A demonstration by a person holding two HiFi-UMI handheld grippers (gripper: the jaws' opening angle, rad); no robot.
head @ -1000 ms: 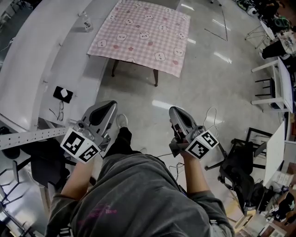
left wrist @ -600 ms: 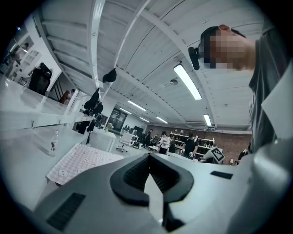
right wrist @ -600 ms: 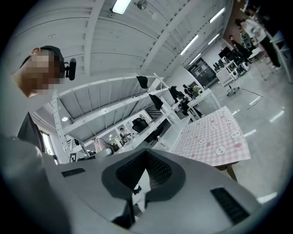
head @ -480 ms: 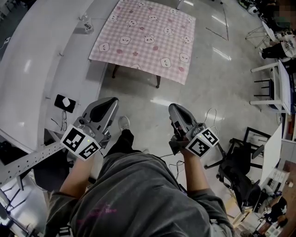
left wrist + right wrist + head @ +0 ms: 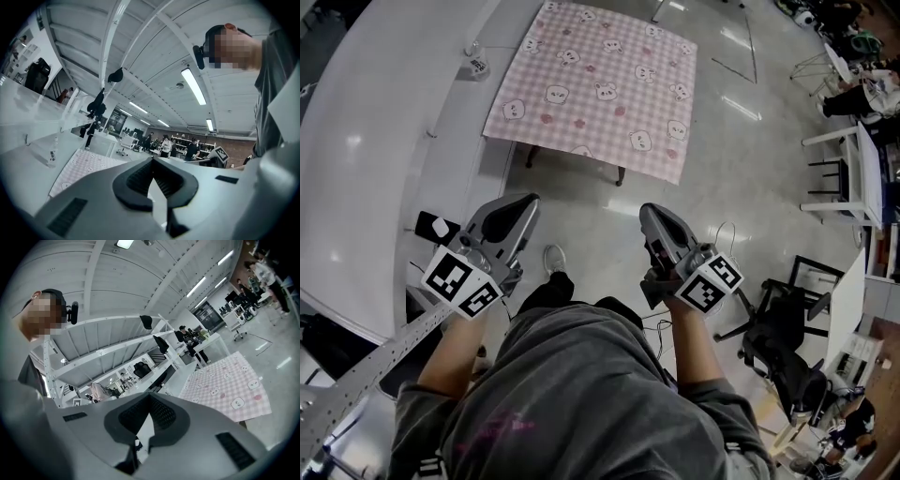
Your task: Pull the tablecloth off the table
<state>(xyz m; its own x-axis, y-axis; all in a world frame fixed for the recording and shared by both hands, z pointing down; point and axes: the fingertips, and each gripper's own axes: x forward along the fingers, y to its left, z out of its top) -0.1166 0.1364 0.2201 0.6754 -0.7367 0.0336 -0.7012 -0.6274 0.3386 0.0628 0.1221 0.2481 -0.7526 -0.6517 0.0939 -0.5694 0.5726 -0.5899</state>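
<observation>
A pink checked tablecloth (image 5: 600, 84) with small animal prints covers a small table at the top of the head view; a table leg (image 5: 621, 175) shows under its near edge. Both grippers are held level in front of the person, well short of the table. My left gripper (image 5: 521, 202) is shut with nothing in it. My right gripper (image 5: 651, 214) is shut and empty too. The cloth lies low at the left of the left gripper view (image 5: 79, 165), beyond the left gripper (image 5: 151, 162). In the right gripper view it lies at the right (image 5: 225, 385), past the right gripper (image 5: 150, 397).
A long white counter (image 5: 384, 141) runs along the left, with a small clear container (image 5: 477, 66) next to the table. A perforated metal rail (image 5: 366, 375) crosses the lower left. A black chair (image 5: 787, 347) and white tables (image 5: 874, 159) stand at the right. Shiny floor lies between me and the table.
The table and its cloth have drawn nearer and lower in the head view as the person walks towards them. Both grippers stay shut and keep their pose.
</observation>
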